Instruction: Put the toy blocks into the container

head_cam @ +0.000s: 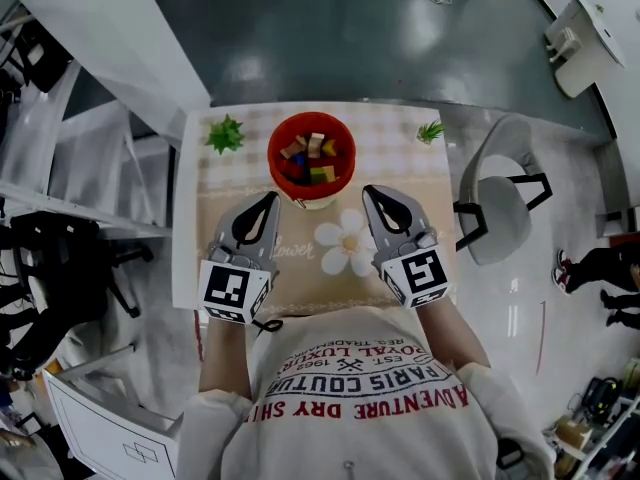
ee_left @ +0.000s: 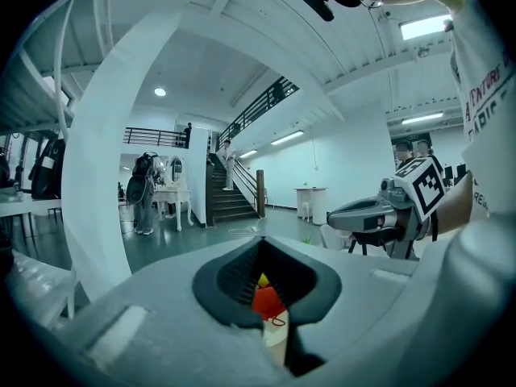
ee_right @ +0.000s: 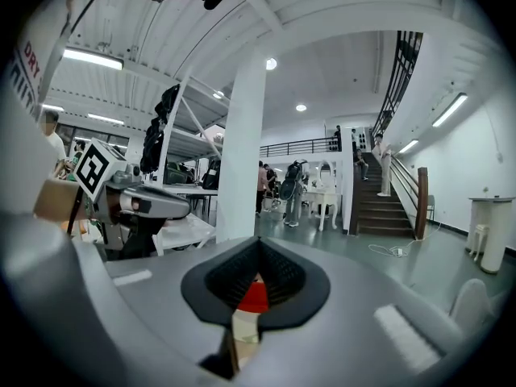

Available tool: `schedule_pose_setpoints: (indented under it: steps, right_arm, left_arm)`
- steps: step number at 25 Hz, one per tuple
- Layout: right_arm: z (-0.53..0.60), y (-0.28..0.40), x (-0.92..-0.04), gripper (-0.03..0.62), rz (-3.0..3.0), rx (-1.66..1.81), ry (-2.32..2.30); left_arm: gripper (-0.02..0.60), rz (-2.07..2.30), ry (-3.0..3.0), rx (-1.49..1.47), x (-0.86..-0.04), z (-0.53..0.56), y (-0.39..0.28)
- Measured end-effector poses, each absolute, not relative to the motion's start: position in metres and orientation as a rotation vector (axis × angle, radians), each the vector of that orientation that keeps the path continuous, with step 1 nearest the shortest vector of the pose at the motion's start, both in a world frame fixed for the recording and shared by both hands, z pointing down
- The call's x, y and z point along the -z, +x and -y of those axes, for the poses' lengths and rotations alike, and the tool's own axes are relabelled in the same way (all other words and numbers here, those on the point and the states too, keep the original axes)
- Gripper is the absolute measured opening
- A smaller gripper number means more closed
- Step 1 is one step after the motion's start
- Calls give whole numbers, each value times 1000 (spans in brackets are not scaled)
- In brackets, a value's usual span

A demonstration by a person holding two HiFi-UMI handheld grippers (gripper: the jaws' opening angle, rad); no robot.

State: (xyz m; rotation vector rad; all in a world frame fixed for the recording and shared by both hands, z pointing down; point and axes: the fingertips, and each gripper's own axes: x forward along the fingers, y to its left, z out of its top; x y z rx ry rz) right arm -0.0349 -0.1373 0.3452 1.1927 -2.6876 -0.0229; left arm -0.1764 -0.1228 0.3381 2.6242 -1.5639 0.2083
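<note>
Red container (head_cam: 278, 140) just ahead of both jaw tips and between them; left gripper (head_cam: 272, 200) and right gripper (head_cam: 368, 192) with jaws pressed together, empty. Risk: tipping or shoving it by a forward nudge from either tip. Toy blocks (head_cam: 312, 156) piled inside: small cubes, natural wood, red, blue, yellow, green.
</note>
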Motion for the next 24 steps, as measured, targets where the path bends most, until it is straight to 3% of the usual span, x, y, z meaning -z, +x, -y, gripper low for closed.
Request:
schedule_pose_setpoints:
  steps: [24]
  right_arm:
    - [137,-36,-342,0,2694,30,1177]
  left_arm:
    - [8,1542,2616,-241,-342,124,-164]
